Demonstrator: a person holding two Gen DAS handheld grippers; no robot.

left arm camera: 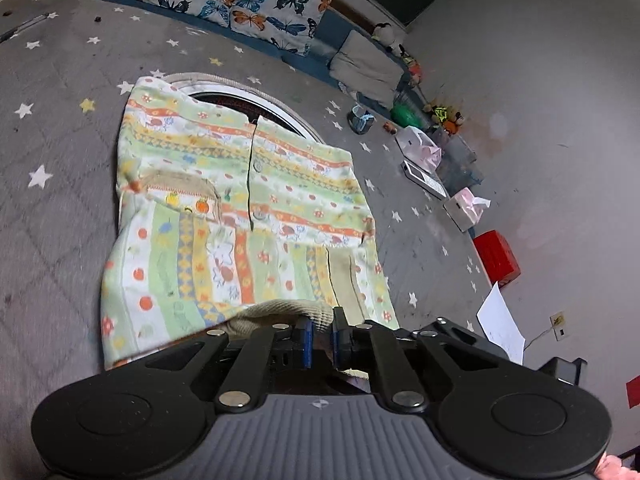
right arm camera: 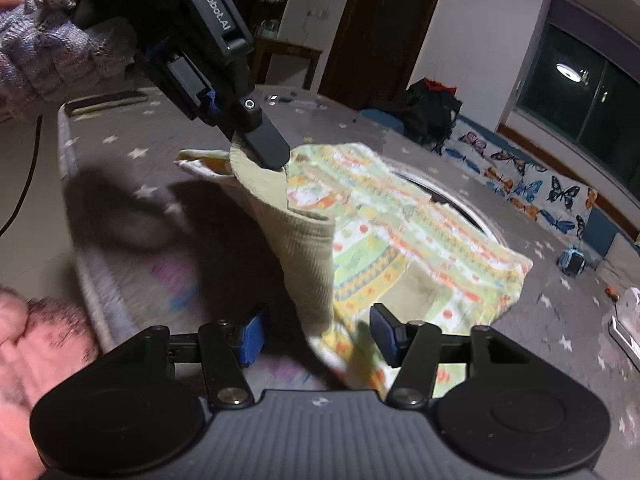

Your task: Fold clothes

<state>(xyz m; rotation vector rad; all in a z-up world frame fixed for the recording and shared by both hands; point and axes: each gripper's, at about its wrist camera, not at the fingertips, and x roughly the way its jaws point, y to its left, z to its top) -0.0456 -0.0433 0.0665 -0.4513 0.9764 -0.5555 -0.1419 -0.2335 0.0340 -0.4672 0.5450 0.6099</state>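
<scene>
while left tongs pinch the beige hem of the shirt on the starry mat, right tongs gape beside it; next: clamp hem, fold toward collar

Butterfly-print cushion, red box, tissue box, grey star-patterned mat

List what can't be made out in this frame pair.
- Left wrist view: the shirt hem's near part and its contact with the left hand-held gripper are hidden by the gripper body.
- Right wrist view: whether the open right hand-held gripper touches the cloth between its fingers is lost to motion blur.
- Left wrist view: the toys by the wall are too small to identify.
- Both views: the round object is partly hidden under the shirt.
</scene>
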